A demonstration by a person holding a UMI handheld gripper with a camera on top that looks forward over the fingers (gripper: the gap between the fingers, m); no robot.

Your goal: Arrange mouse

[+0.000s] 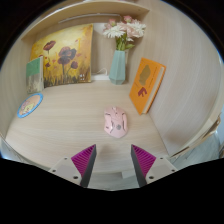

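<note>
Item: pink mouse (115, 123), lying on the desk (70, 115) just beyond the gripper (114, 158), slightly right of centre. Fingers spread, nothing held. Approach is best made straight, both pads (84, 158) straddling its sides before closing.

1. Your gripper (113, 162) is showing only the tips of its two fingers; the body behind them is lying out of view.
2. Far beyond the left finger, the round plate (29, 106) is running off the edge, so you are seeing only part of it.
3. Beside it, the small upright card (35, 73) is reading too small to make out its print.
4. Beyond the jaws, the vase (118, 66) is covering its flower stems.
</note>
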